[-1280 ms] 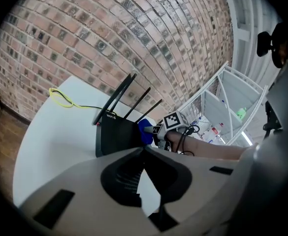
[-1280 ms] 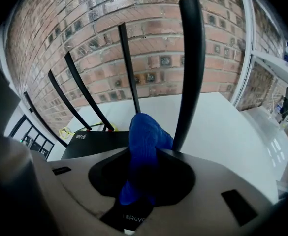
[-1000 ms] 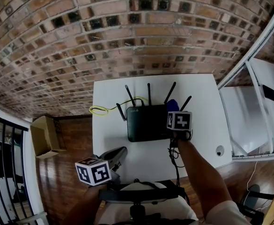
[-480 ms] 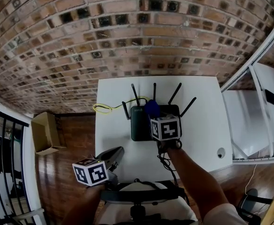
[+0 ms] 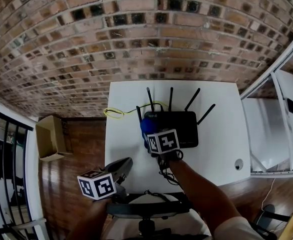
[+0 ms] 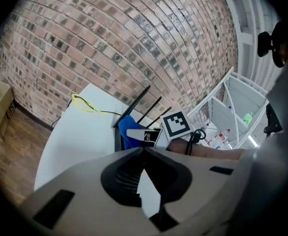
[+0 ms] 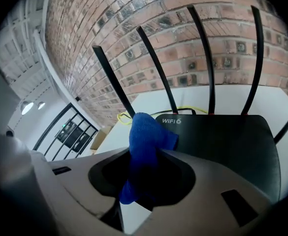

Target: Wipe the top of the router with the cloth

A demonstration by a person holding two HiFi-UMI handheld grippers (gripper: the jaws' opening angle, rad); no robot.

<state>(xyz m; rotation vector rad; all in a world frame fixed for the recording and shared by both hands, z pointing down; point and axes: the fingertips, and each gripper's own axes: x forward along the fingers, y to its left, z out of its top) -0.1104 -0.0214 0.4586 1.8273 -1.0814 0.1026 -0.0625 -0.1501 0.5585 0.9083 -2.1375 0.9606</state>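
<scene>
1. The right gripper (image 7: 151, 154) has its jaws clamped on a blue cloth (image 7: 146, 132). The cloth is bunched, with a wad sticking out past the jaw tips. We think this is so that the soft fabric meets the surface rather than the hard jaws.
2. The router (image 5: 182, 128) is black and lies flat on the white table (image 5: 219, 149), towards the far side. Its antennas (image 7: 153, 68) stand up along the far edge, in front of the brick wall (image 5: 136, 39). A yellow cable (image 5: 114, 114) trails off to the left.
3. The cloth wad sits at the left end of the router top, near the printed label. In the head view it overlaps the left edge. We cannot tell whether it is pressing on the surface or only just touching it.
4. The right gripper comes in from the near side, low and tilted. We think this keeps it clear of the antennas.
5. The left gripper (image 6: 144, 149) has its jaws closed on nothing. It hangs off the near left corner of the table, well apart from the router and out of the wiping path.
6. We think the wiping is under way, at the left end of a stroke. The top surface stretching to the right looks uncovered.
</scene>
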